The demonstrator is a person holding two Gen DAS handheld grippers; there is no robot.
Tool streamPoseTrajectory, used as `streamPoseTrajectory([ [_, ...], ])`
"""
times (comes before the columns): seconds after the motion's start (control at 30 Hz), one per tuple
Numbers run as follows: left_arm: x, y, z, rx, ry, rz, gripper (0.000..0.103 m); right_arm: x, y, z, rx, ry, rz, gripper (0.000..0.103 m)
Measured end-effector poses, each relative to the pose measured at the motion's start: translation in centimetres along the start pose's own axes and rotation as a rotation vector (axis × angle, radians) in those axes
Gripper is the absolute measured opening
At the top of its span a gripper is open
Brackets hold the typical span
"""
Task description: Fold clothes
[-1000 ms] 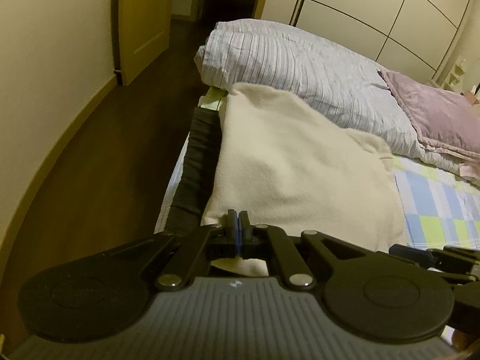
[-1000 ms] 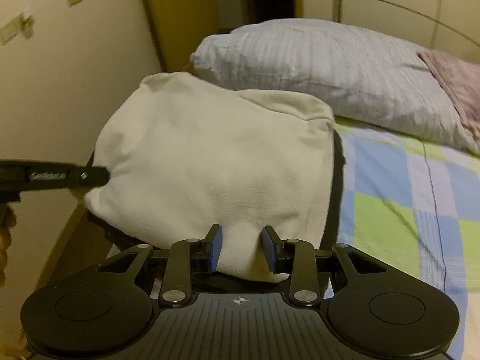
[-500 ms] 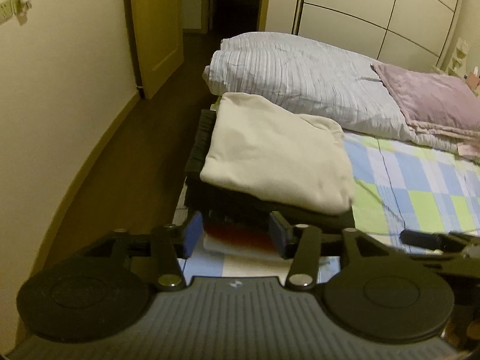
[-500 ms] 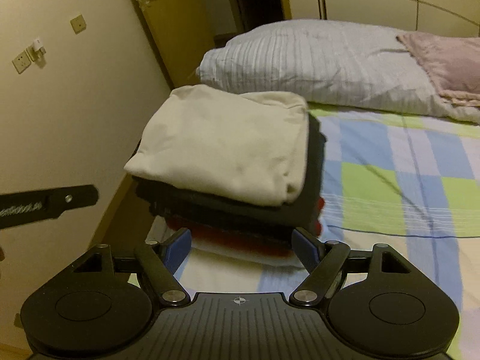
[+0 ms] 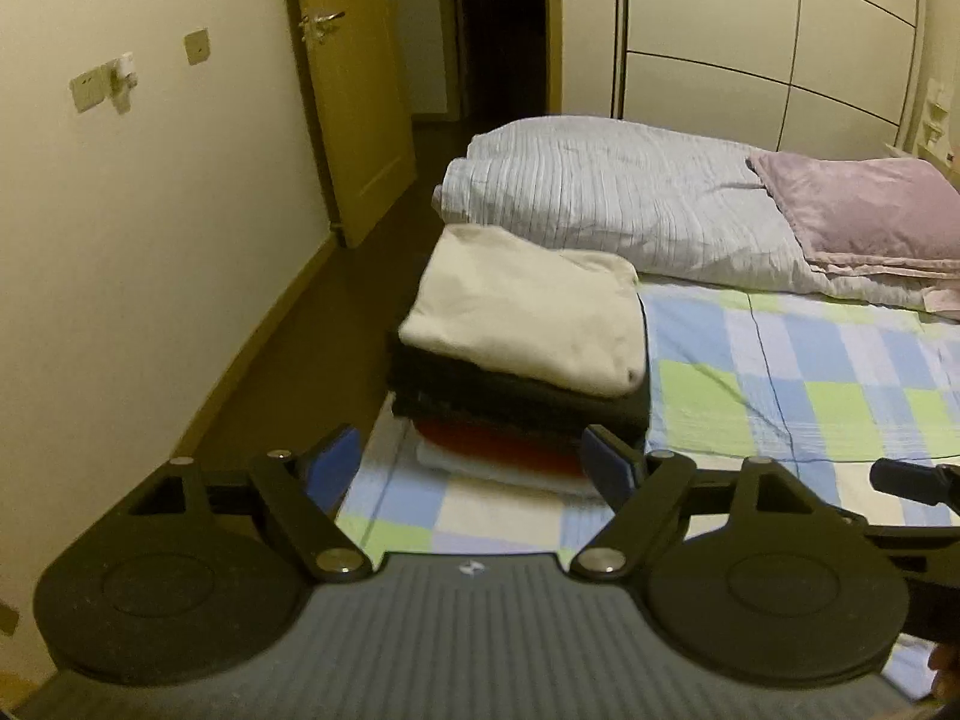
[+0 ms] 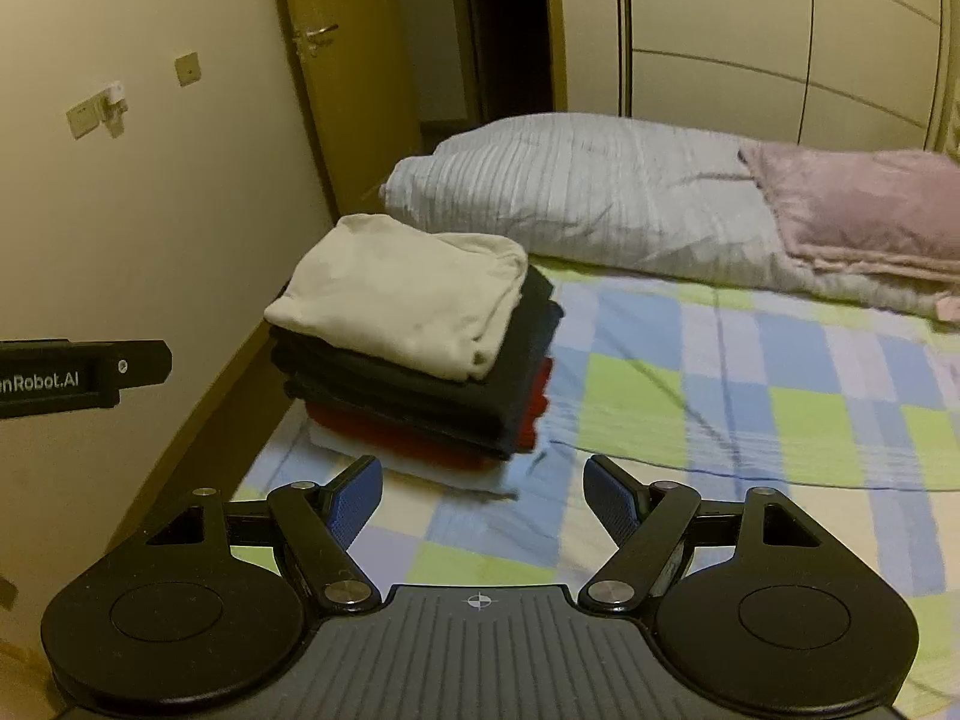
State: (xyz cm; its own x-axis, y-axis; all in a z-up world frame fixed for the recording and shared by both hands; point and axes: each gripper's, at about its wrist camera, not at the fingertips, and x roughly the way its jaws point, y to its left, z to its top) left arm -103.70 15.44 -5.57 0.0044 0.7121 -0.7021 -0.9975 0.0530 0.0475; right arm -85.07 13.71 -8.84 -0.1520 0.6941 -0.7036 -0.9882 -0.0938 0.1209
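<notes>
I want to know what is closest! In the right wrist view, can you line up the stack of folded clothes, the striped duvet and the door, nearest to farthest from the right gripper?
1. Stack of folded clothes: just ahead of the right gripper, slightly left.
2. Striped duvet: behind the stack, across the bed.
3. Door: farthest, back left.

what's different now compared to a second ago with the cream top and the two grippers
The left gripper, shut on the cream top a second ago, has let go and stands open. The right gripper opened wider. Both drew back from the pile, leaving the cream top folded on top. The striped duvet and pink blanket stayed put.
</notes>
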Motion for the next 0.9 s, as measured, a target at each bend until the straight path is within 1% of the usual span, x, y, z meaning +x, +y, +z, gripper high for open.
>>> streamPoseTrajectory([
  [0.1,-2.1,-1.1,-1.4,-0.010,-0.003,0.003,0.078,-2.0,-1.0,-1.6,0.003,0.009,0.008,0.077],
  [0.2,-4.0,-2.2,-3.3,-0.019,0.018,0.004,0.078,-3.6,-1.6,-3.3,0.003,0.036,0.040,0.077],
  [0.37,-6.6,-3.6,-6.0,-0.023,0.061,0.019,0.078,-6.3,-2.1,-6.0,0.000,0.064,0.047,0.077],
  [0.5,-8.3,-4.3,-7.8,-0.023,0.080,0.021,0.078,-8.0,-2.2,-7.8,0.009,0.084,0.059,0.077],
  [0.73,-10.5,-5.0,-10.0,-0.023,0.090,0.024,0.078,-9.4,-2.0,-9.3,0.025,0.114,0.074,0.077],
  [0.9,-10.5,-5.0,-10.8,-0.024,0.115,0.006,0.078,-9.9,-1.6,-9.4,0.021,0.128,0.056,0.077],
])
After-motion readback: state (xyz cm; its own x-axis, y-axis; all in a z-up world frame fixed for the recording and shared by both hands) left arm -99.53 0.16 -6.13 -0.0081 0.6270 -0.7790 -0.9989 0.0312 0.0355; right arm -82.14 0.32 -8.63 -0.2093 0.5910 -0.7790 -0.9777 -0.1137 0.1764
